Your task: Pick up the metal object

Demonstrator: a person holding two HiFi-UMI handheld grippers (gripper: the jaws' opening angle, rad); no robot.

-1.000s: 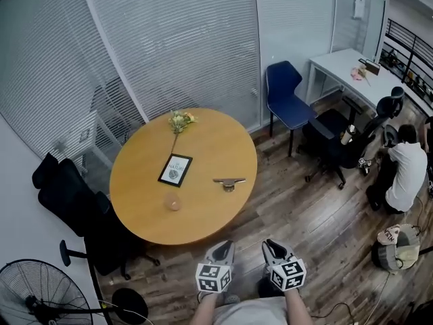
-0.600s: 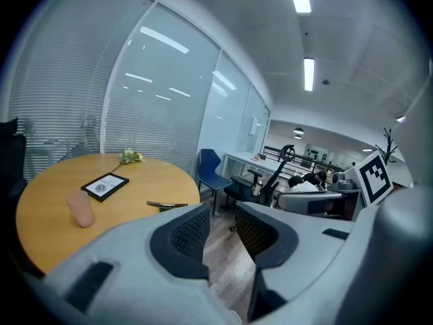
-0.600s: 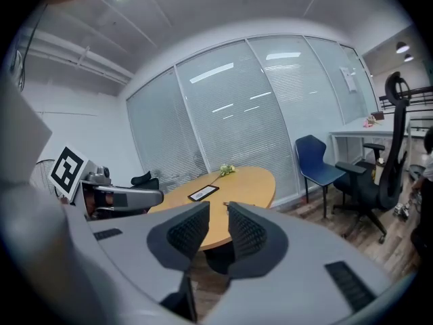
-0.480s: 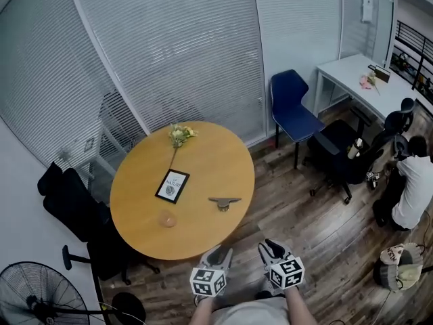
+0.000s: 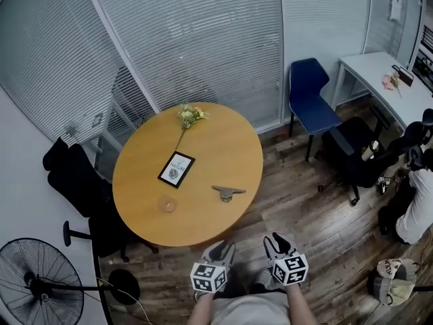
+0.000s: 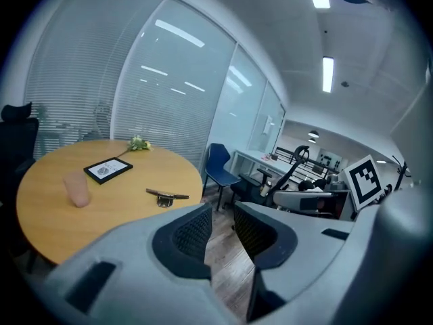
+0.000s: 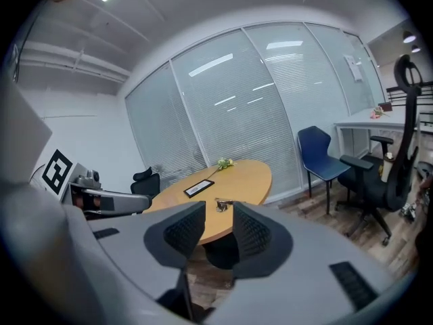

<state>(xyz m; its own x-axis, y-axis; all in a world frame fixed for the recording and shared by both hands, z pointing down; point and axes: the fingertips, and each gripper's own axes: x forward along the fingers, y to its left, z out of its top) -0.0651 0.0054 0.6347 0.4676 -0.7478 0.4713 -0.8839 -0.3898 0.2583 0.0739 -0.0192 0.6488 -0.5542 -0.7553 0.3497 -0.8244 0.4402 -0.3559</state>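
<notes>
The metal object (image 5: 228, 193), a flat bar on a short foot, lies on the near right part of the round wooden table (image 5: 210, 147). It also shows in the left gripper view as the metal object (image 6: 166, 196) and in the right gripper view as the metal object (image 7: 222, 204). Both grippers hang side by side over the floor, short of the table's near edge. My left gripper (image 5: 222, 249) stands open and empty, and its jaws (image 6: 220, 214) point toward the table. My right gripper (image 5: 276, 242) has its jaws opening, with nothing between them (image 7: 218, 214).
On the table are a framed picture (image 5: 176, 169), a pink object (image 5: 168, 204) and a flower sprig (image 5: 190, 115). Black chairs (image 5: 71, 178) stand left of the table, with a fan (image 5: 34, 291) at the lower left. To the right are a blue chair (image 5: 312, 100), a black office chair (image 5: 362, 156) and a white desk (image 5: 382, 80).
The head view has drifted slightly, so the table sits a little differently in frame. Both grippers stay low near the body. The metal object has not moved on the table.
</notes>
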